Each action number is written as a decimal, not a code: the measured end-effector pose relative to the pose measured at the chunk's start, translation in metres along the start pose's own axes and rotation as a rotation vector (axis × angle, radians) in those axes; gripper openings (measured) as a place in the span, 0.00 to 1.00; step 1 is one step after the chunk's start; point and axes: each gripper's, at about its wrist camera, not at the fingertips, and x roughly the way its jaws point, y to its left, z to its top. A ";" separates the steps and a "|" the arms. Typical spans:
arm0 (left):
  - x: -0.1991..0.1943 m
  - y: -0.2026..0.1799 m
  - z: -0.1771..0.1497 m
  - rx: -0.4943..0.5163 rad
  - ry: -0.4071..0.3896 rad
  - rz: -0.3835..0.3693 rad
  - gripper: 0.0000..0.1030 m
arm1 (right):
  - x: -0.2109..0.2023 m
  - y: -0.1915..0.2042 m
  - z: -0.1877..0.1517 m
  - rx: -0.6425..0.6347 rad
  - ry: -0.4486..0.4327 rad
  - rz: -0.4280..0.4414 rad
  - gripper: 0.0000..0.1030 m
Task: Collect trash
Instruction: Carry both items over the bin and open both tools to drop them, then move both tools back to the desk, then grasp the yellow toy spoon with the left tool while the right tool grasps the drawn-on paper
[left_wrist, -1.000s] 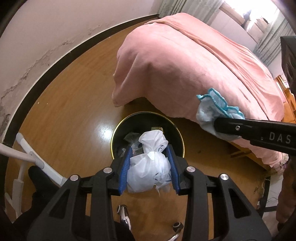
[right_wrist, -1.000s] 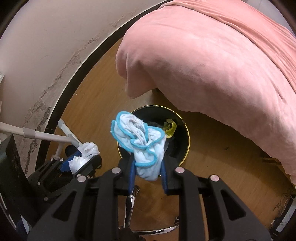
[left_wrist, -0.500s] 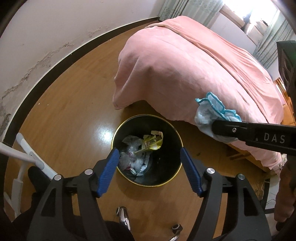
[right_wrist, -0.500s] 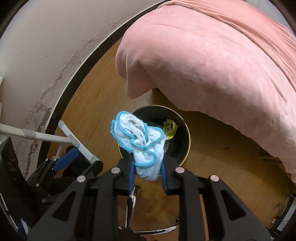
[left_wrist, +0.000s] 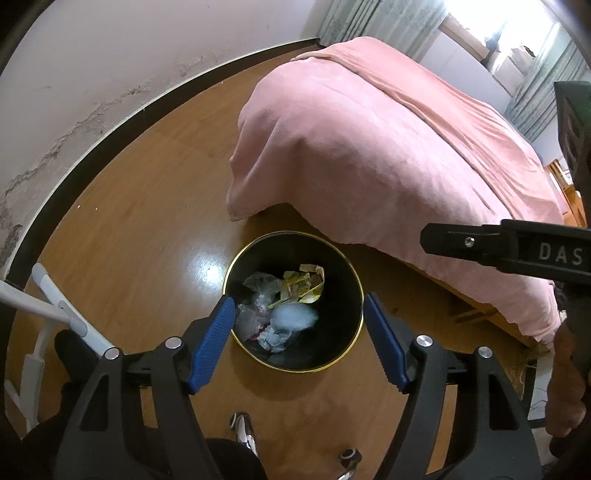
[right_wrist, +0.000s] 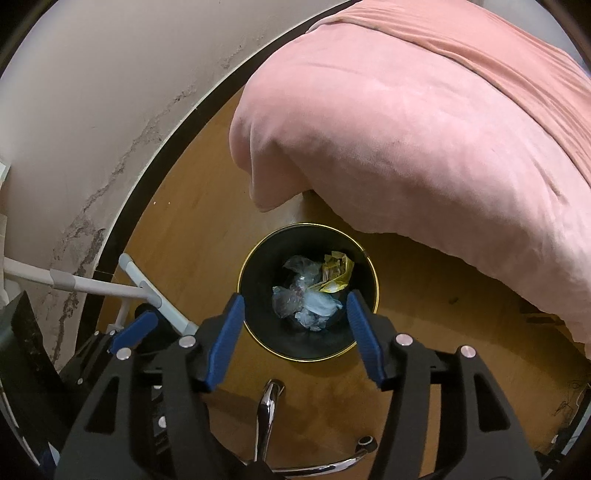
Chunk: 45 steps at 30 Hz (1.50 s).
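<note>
Several pieces of trash (right_wrist: 310, 295) lie at the bottom of the black bin (right_wrist: 364, 334), which has a thin gold rim and stands on the wooden floor (right_wrist: 192, 236) just beside the corner of the bed. Among them a pale blue bundle (left_wrist: 293, 317), blurred in the left wrist view, sits near the middle, clear crumpled plastic (right_wrist: 301, 267) lies toward the far side, and a yellow wrapper (right_wrist: 334, 275) rests against the far right wall.

Directly above the bin the right tool (right_wrist: 293, 334) hangs with its blue pads spread; its jaws have just been opening, and nothing is between them. The left tool (left_wrist: 297, 343) is also above the bin, its jaws likewise wide apart and empty, having just been opening too. In the left wrist view one black finger of the right tool reaches in from the right edge over the bed, with part of a hand (left_wrist: 565, 380) below it.

A pink blanket (right_wrist: 424, 122) covers the bed and droops over its corner toward the bin. A white metal frame (right_wrist: 110, 286) stands at the left by the cracked wall (right_wrist: 74, 110) and its dark skirting board. Chrome chair legs (right_wrist: 267, 410) show on the floor below the tools.
</note>
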 end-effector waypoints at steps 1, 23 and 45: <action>-0.004 -0.002 0.000 0.009 -0.009 0.008 0.68 | -0.001 0.000 0.000 -0.001 -0.007 -0.002 0.57; -0.384 0.127 -0.087 0.049 -0.359 0.388 0.90 | -0.154 0.263 -0.053 -0.599 -0.283 0.348 0.63; -0.511 0.415 -0.253 -0.434 -0.269 0.723 0.90 | -0.139 0.645 -0.207 -1.649 -0.178 0.415 0.59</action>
